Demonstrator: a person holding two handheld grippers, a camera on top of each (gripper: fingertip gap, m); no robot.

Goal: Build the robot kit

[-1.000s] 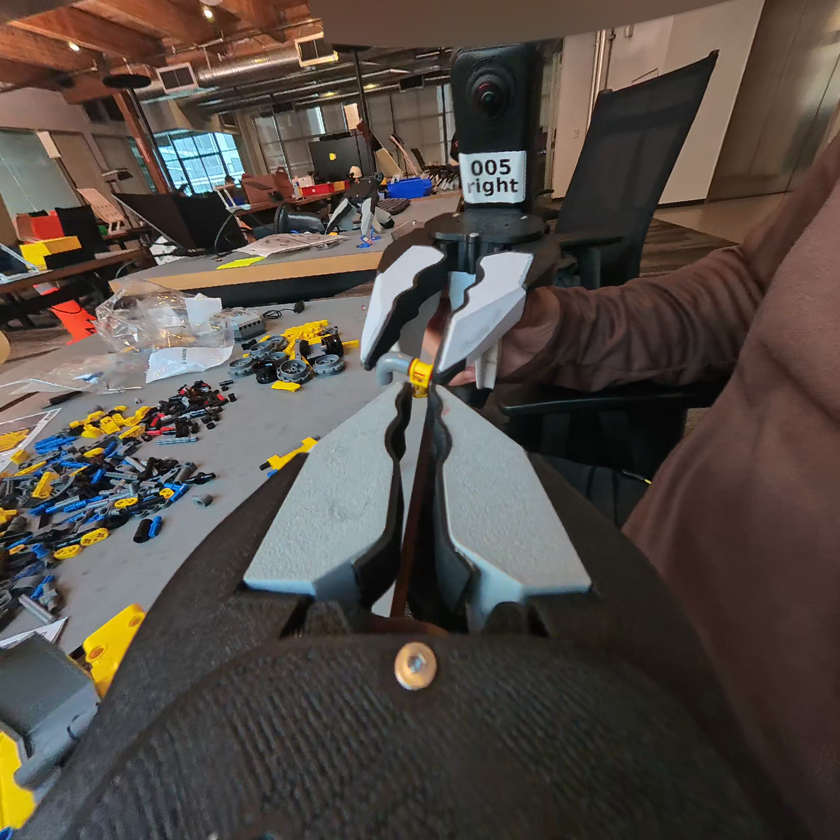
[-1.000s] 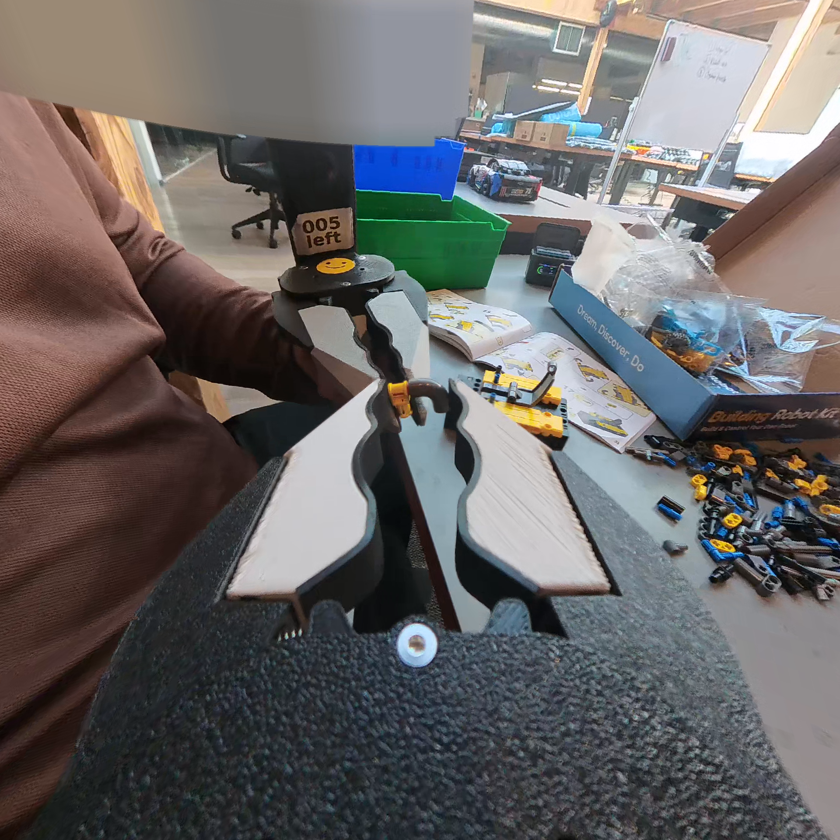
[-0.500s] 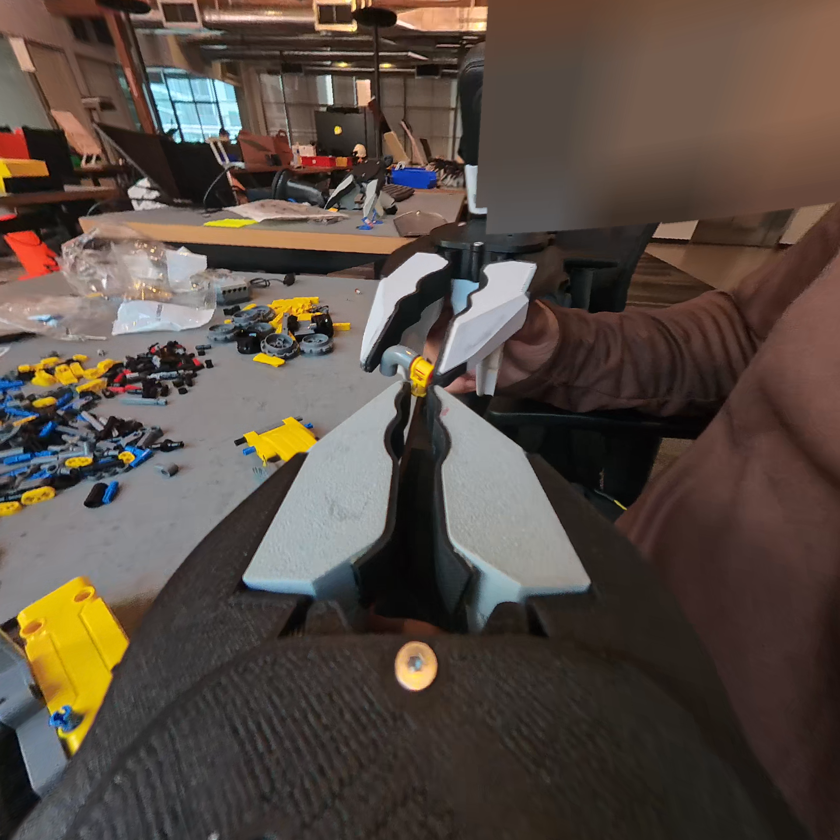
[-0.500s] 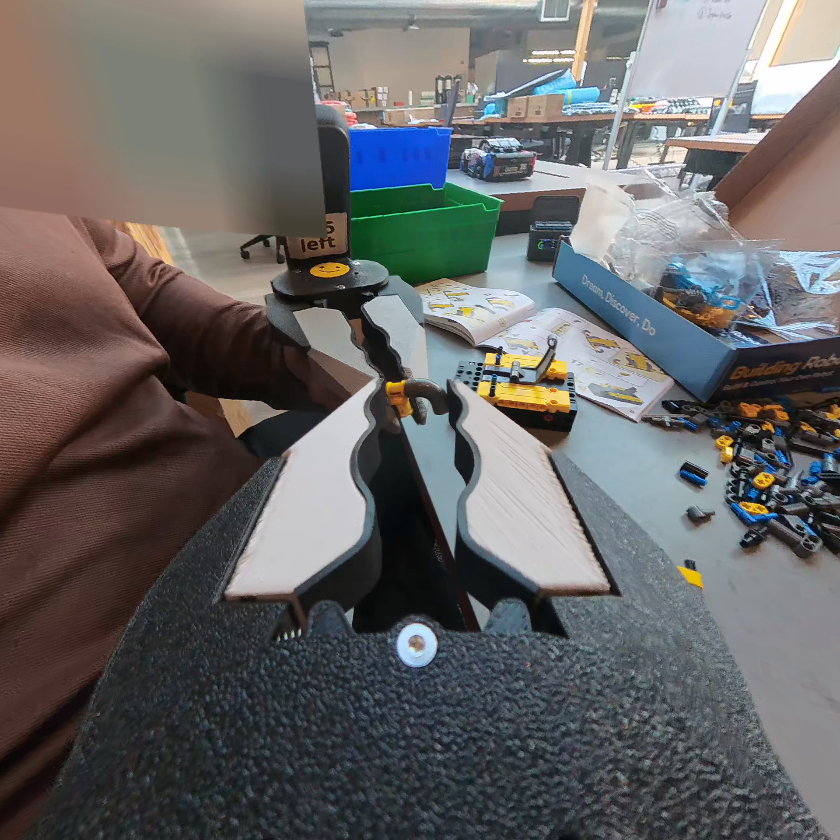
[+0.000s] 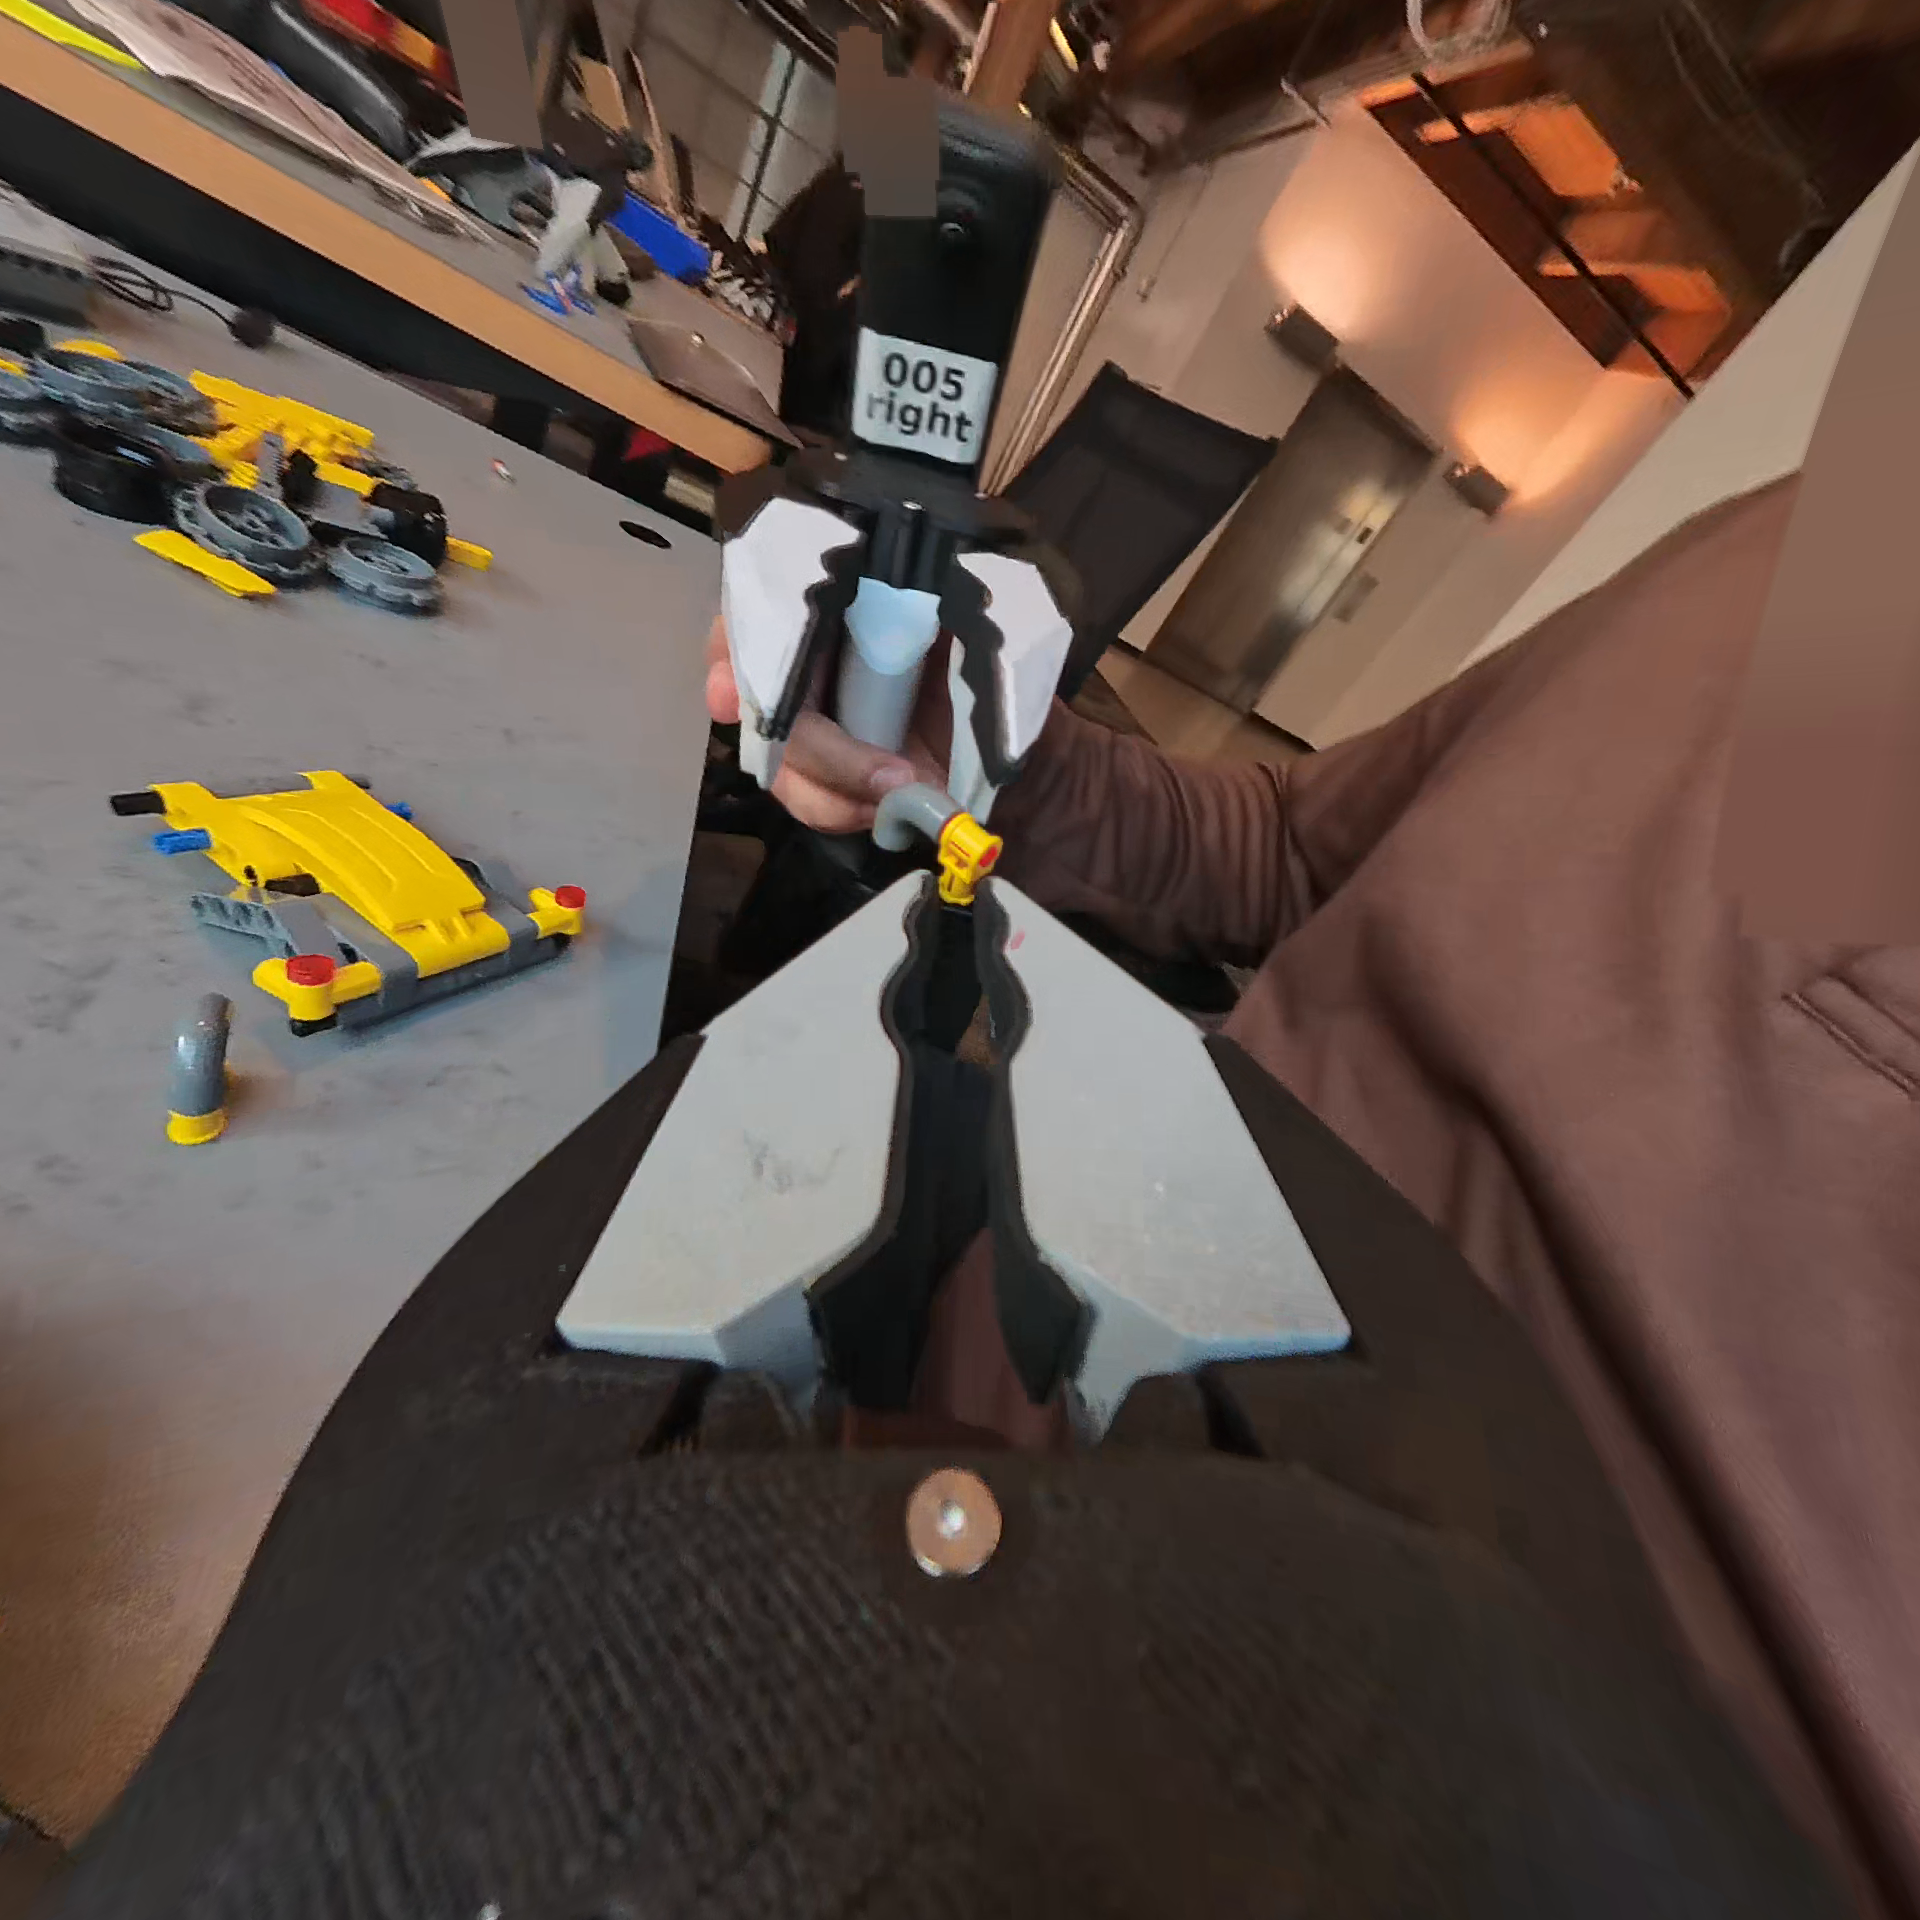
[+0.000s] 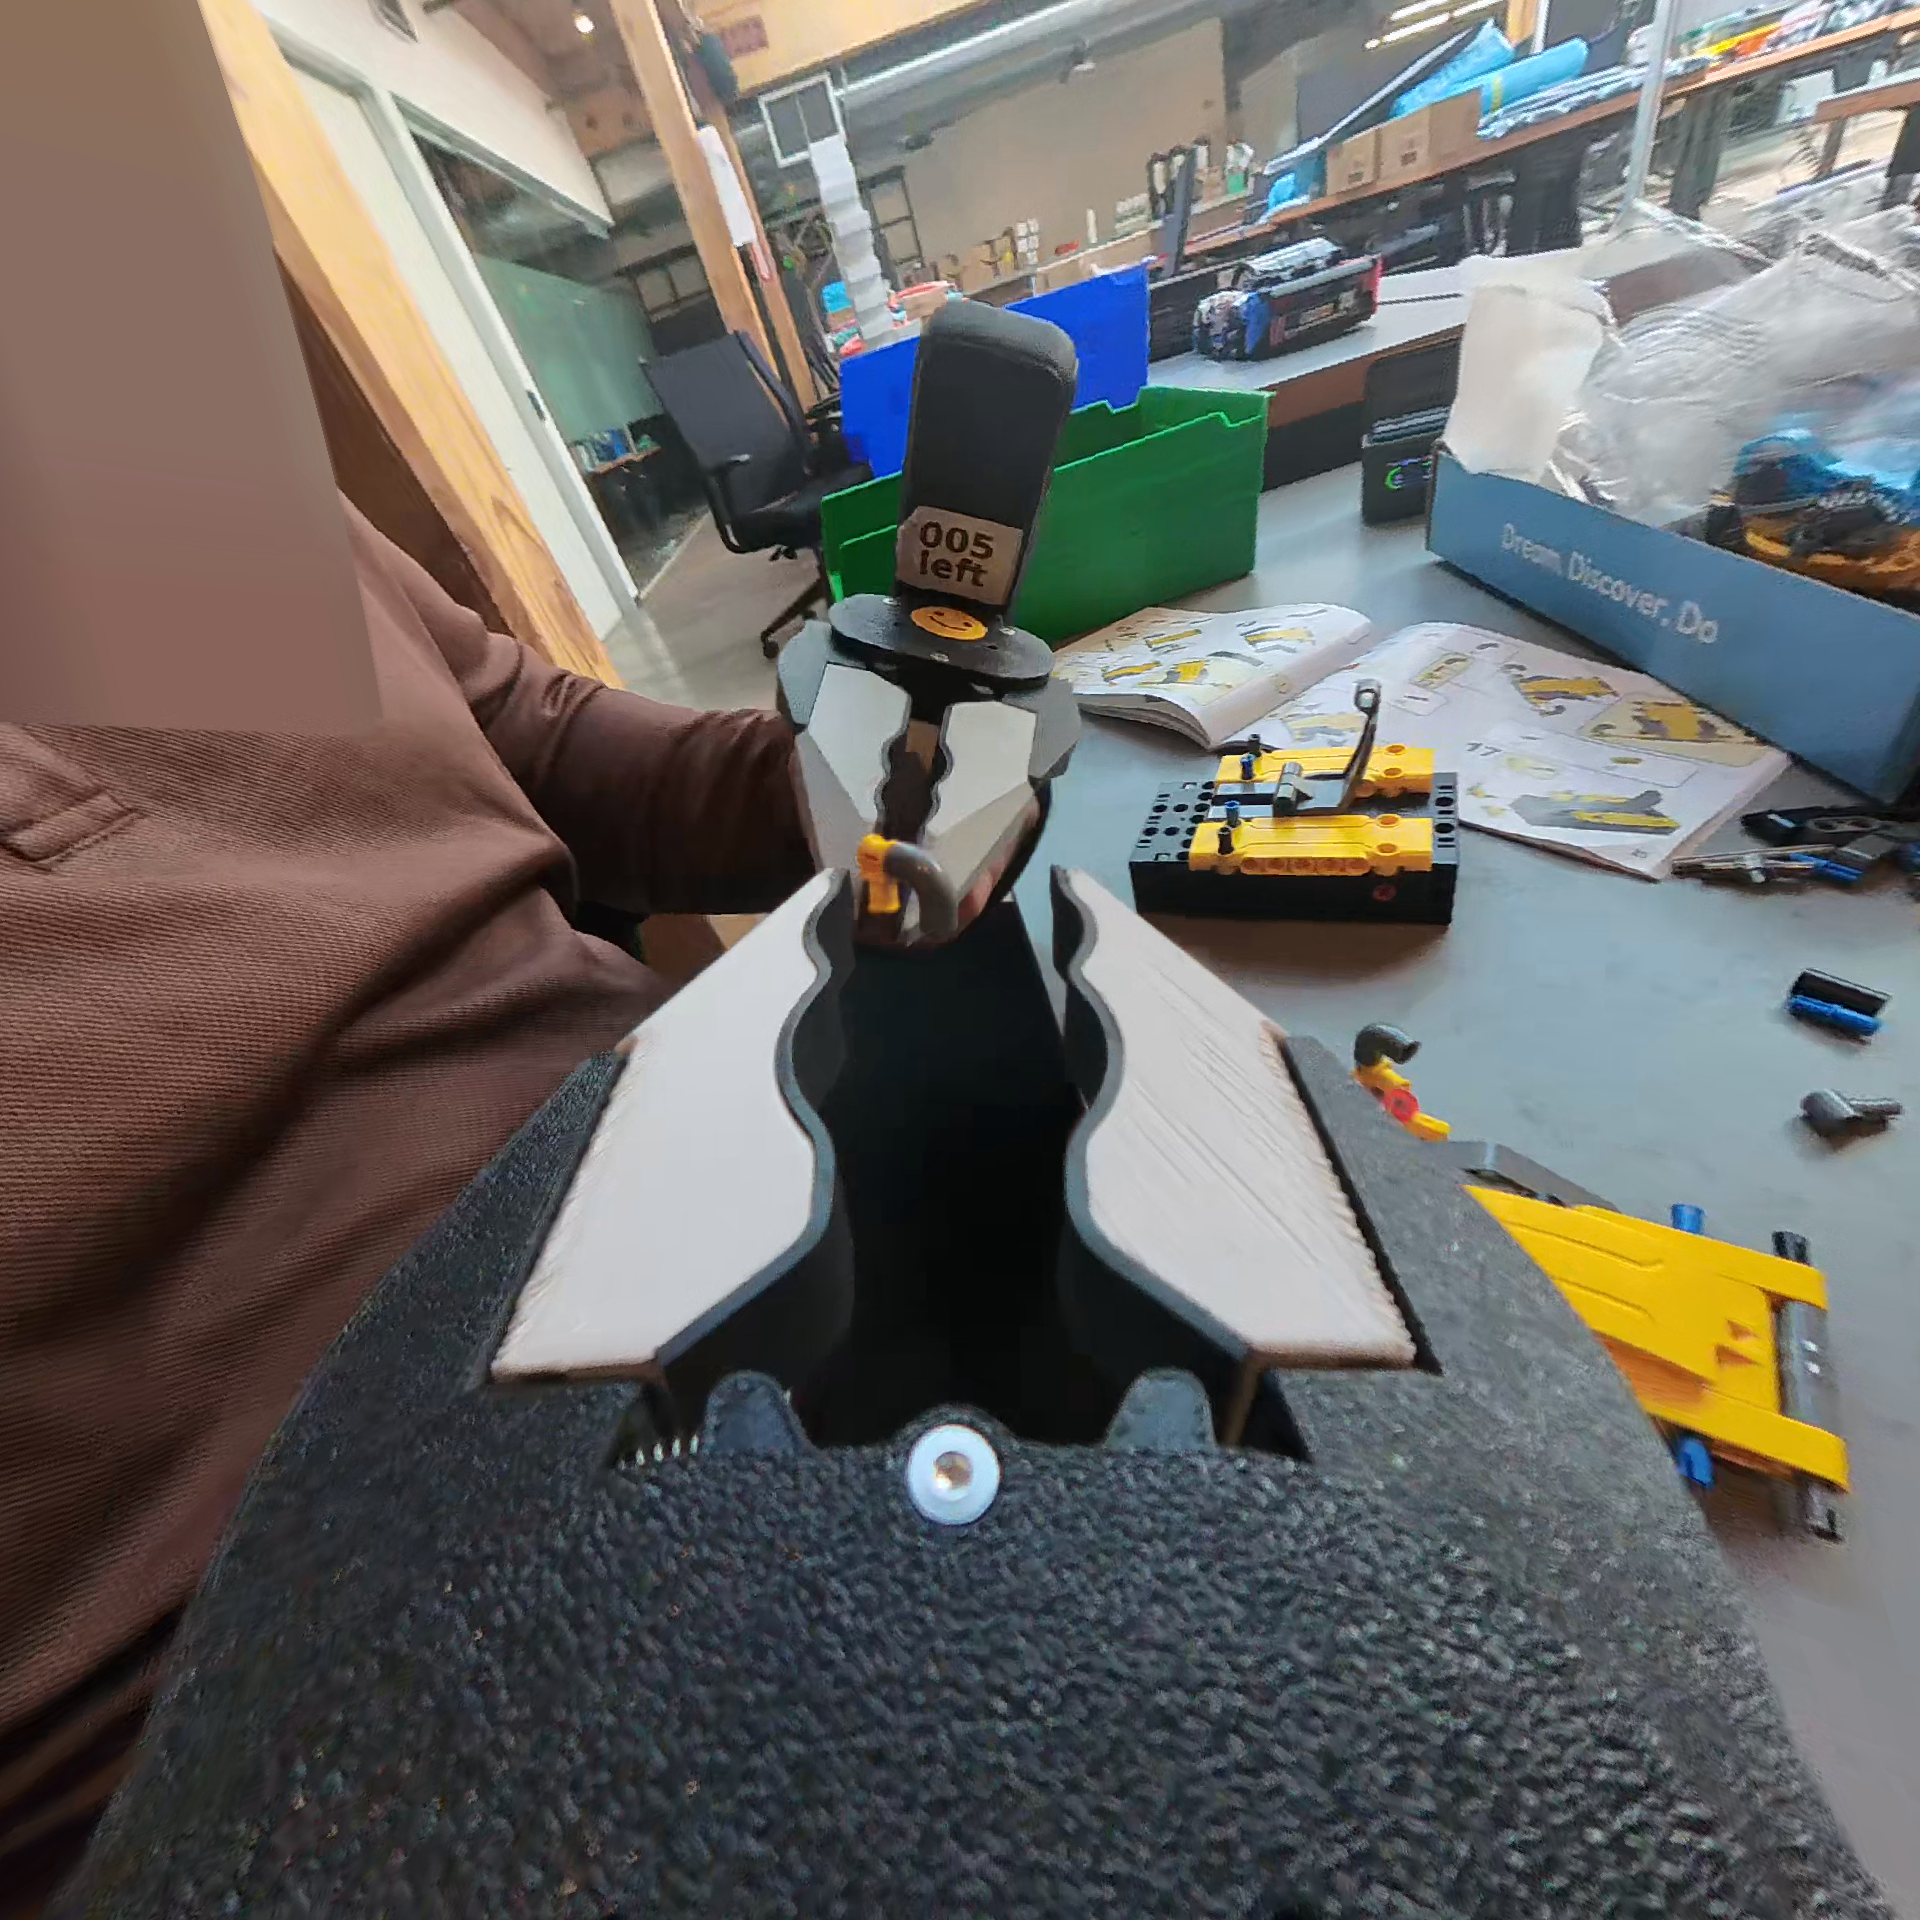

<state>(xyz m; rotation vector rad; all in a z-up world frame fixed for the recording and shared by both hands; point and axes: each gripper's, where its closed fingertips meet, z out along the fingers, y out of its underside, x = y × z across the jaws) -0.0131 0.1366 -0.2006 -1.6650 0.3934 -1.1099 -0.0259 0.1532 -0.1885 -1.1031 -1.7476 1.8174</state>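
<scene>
The left gripper (image 5: 951, 899) pinches a small yellow connector with grey curved pipe (image 5: 940, 826); beside that piece, the right gripper (image 6: 940, 899) gapes wide.

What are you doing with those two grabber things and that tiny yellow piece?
A person in a brown sleeve holds a gripper in each hand over the edge of a grey table. The left gripper is shut on a small yellow piece joined to a grey bent tube. The right gripper faces it with its fingers apart, close beside the tube. On the table lie a yellow and grey car part, loose bricks and open instruction booklets.
</scene>
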